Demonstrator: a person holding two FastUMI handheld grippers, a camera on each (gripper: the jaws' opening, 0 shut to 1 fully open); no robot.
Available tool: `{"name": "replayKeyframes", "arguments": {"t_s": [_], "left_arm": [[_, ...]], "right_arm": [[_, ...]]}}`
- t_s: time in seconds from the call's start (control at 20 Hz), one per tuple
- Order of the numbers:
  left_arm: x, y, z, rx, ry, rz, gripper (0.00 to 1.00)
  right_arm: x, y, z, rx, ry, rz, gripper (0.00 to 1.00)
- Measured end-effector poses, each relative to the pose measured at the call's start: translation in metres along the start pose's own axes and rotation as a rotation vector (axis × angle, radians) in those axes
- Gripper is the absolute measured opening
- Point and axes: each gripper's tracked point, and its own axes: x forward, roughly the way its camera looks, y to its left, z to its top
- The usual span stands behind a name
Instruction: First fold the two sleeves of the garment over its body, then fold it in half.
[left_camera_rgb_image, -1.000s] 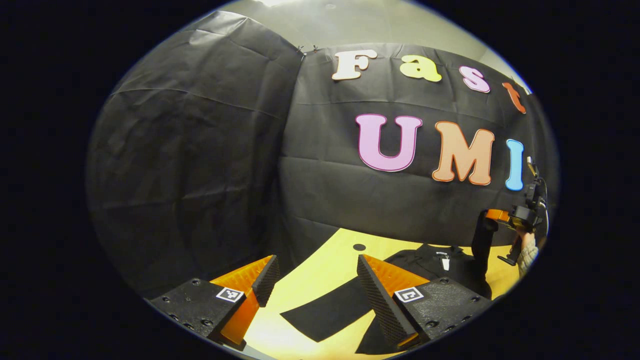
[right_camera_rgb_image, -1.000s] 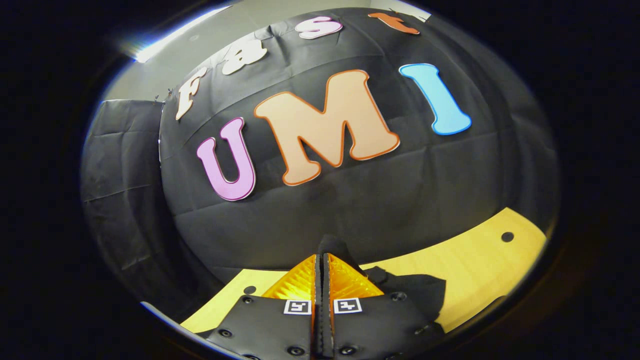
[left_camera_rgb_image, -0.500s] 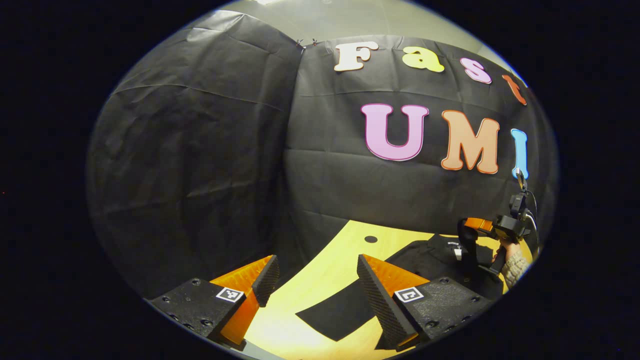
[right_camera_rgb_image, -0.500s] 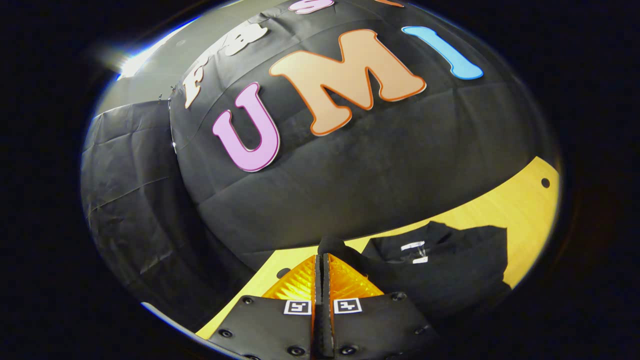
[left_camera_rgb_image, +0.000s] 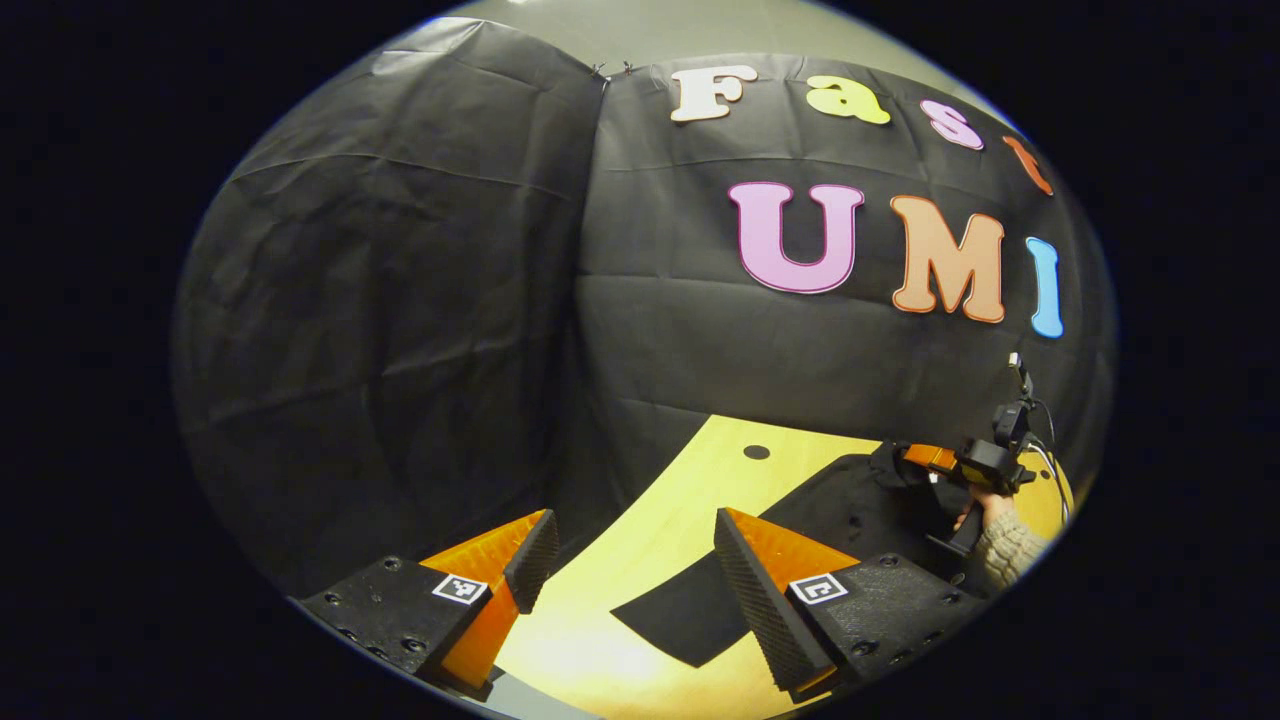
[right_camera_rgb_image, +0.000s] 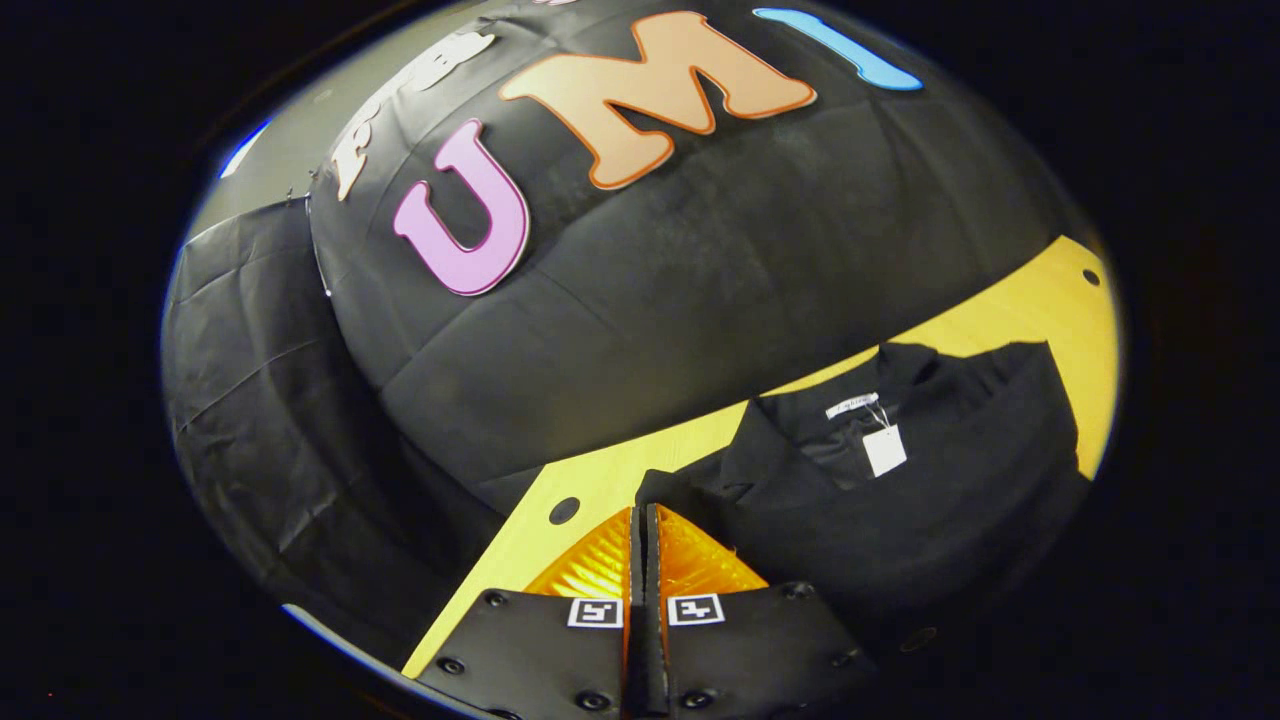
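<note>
1. The table (left_camera_rgb_image: 650, 530), a light wooden top, fills the lower middle of the left gripper view and runs as a band across the lower right of the right gripper view, with the booth's black cloth wall behind it.
2. The garment (right_camera_rgb_image: 900, 520), black, lies on the table in the lower right of the right gripper view, neck opening upward, with a white tag (right_camera_rgb_image: 885, 450) hanging at the collar. In the left gripper view it lies at the lower right, and one sleeve (left_camera_rgb_image: 690, 610) stretches flat on the wood toward the lower centre.
3. The left gripper (left_camera_rgb_image: 630, 560) sits at the bottom of the left gripper view with its fingers spread wide apart, nothing between them. It hangs above the table, and the flat sleeve shows in the gap beside its right-hand finger.
4. The right gripper (right_camera_rgb_image: 645, 545) sits at the bottom centre of the right gripper view, its fingers pressed together on a fold of the black garment, which bunches just past the tips.
5. At the right edge of the left gripper view, that right gripper is seen farther off over the garment, held by a hand (left_camera_rgb_image: 975, 505) in a knitted sleeve cuff (left_camera_rgb_image: 1005, 545).
</note>
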Motion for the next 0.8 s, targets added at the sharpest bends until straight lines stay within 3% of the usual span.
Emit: {"name": "replayKeyframes", "arguments": {"t_s": [0.1,0.15,0.2,0.25,0.45,0.5,0.8], "left_arm": [[-0.002,0.001,-0.003,0.006,0.005,0.001,0.92],[-0.002,0.001,-0.004,0.008,0.008,0.001,0.92],[-0.002,0.001,-0.005,0.009,0.013,0.000,0.92],[-0.001,0.001,-0.007,0.008,0.015,-0.002,0.92],[0.002,-0.006,-0.008,-0.007,0.018,-0.019,0.93],[0.003,-0.008,-0.009,-0.009,0.021,-0.024,0.94],[0.009,-0.018,-0.019,-0.004,0.033,-0.060,0.94]], "right_arm": [[0.005,-0.004,0.000,0.009,0.000,0.003,0.03],[0.005,0.000,-0.002,0.006,-0.006,0.012,0.07],[0.004,0.002,-0.004,0.008,-0.011,0.035,0.00],[0.005,0.004,-0.004,0.002,-0.015,0.044,0.12],[0.003,-0.001,0.006,-0.091,-0.033,0.001,0.87],[-0.002,0.000,0.009,-0.113,-0.038,-0.002,0.96],[-0.052,-0.014,0.051,-0.255,-0.115,-0.054,0.98]]}}
